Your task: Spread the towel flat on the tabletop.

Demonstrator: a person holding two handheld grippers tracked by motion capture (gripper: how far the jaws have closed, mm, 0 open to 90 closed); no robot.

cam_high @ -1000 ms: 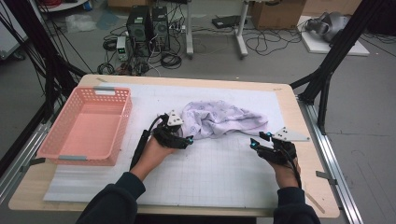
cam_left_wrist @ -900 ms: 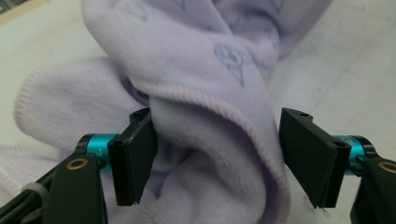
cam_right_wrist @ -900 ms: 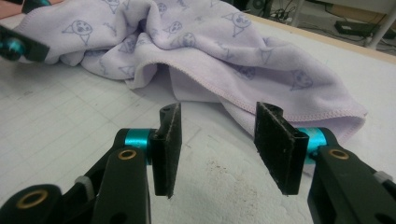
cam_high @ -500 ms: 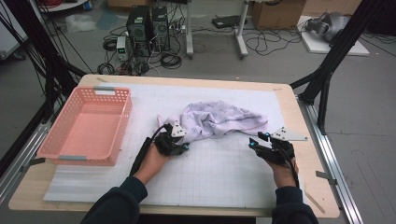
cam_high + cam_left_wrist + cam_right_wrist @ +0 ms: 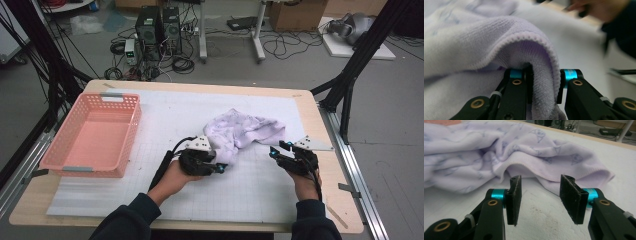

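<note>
A pale lilac towel (image 5: 245,132) lies crumpled on the white gridded mat (image 5: 150,115), right of the middle. My left gripper (image 5: 220,167) is at the towel's near left corner. In the left gripper view its jaws have just been closing and now pinch a folded hem of the towel (image 5: 486,45) between the pads of the left gripper (image 5: 544,82). My right gripper (image 5: 275,150) rests just short of the towel's near right edge. In the right gripper view the right gripper (image 5: 540,192) stands open with bare mat between its jaws, and the towel (image 5: 536,150) lies just beyond its tips.
A pink plastic basket (image 5: 52,155) stands on the left part of the table with nothing in it. The wooden table edge (image 5: 330,165) runs close behind the right hand. Cables and computer cases (image 5: 160,25) sit on the floor beyond the table.
The left gripper has shut on the towel's near left hem and moved toward the person, drawing that corner with it. The right gripper has stayed where it was.
</note>
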